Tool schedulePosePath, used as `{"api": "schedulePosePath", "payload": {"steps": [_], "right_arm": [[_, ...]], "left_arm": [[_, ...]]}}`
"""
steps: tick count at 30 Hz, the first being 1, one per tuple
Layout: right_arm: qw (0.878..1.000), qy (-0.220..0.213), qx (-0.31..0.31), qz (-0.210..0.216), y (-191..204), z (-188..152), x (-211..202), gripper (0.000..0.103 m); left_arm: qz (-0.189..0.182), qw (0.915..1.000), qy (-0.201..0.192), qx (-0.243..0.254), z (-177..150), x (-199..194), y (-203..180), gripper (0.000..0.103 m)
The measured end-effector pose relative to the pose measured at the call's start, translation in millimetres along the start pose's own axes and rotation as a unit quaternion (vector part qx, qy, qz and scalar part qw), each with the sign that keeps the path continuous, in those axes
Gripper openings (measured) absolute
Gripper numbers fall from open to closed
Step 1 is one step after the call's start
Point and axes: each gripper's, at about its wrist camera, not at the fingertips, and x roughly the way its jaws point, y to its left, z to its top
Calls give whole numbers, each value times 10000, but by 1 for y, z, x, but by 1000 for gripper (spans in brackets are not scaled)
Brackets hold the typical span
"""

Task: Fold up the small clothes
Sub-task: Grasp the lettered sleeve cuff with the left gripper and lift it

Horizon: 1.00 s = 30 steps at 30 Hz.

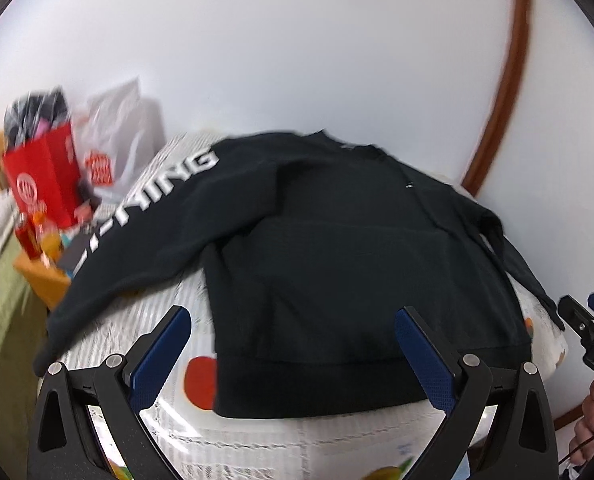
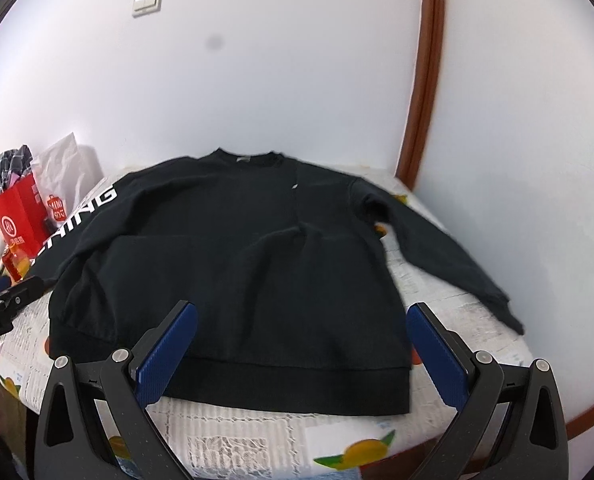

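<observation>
Black sweatshirt [image 2: 233,264] lies flat, front up, spread on the table with the fruit-print lace cloth [image 2: 257,440], collar [image 2: 253,159] toward the white wall, hem band [image 2: 281,384] toward me. Both sleeves are out: the lettered sleeve [image 1: 137,216] runs off the sweatshirt's left side toward the red gift bag [image 1: 43,184], its cuff drooping past the table edge; the plain sleeve [image 2: 449,256] angles off the sweatshirt's right side, cuff near the table edge.

My left gripper [image 1: 293,354] hangs just before the hem band, jaws spread wide, nothing between them. My right gripper [image 2: 303,350] hangs at the hem too, nearer its right corner, jaws also wide and empty.

Handling, my guess: soft, limp knit, medium-light, thicker than a tee, no slip on rubber pads, not fragile. It will sag and drag rather than hold shape, and the lace cloth may snag or ride along with it. A ridge of wrinkle [image 2: 305,236] sits mid-chest.

Where to grab: likely pinch at a shoulder seam and the same side's hem corner, both layers, to fold a side in; or take the cuffs first to bring the sleeves across. The ribbed hem is the firmest spot.
</observation>
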Motion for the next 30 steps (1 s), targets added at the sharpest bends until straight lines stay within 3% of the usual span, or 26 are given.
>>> {"api": "schedulePosePath", "payload": {"steps": [5, 10, 15, 18, 19, 21, 25, 27, 28, 30], "right_arm": [[9995, 262, -56, 188, 15, -3, 34, 103], [9981, 366, -97, 480, 31, -5, 68, 103], [9975, 288, -286, 578, 46, -2, 87, 103], [9966, 444, -351, 593, 53, 2, 101, 103], [9964, 468, -367, 603, 54, 4, 106, 103], [9961, 516, -394, 599, 55, 5, 112, 103], [9961, 566, -511, 438, 54, 7, 122, 103], [9958, 635, -544, 380, 50, 8, 128, 103], [9954, 697, -544, 358, 48, 9, 131, 103], [9950, 782, -517, 332, 41, 11, 139, 103]], "left_arm": [[32, 9975, 172, -691, -7, 27, 55, 97], [149, 9896, 176, -1417, -18, 48, 115, 89], [63, 9782, 113, -2072, -24, 65, 146, 80], [71, 9753, -63, -2207, -21, 72, 151, 74], [73, 9732, -78, -2296, -19, 74, 154, 67], [136, 9679, -101, -2506, -16, 79, 160, 64], [303, 9561, -91, -2915, -9, 91, 175, 40], [603, 9495, -59, -3077, -3, 96, 182, 28], [809, 9495, -51, -3030, 0, 98, 183, 10], [1149, 9572, -107, -2656, 12, 96, 175, 7]]}}
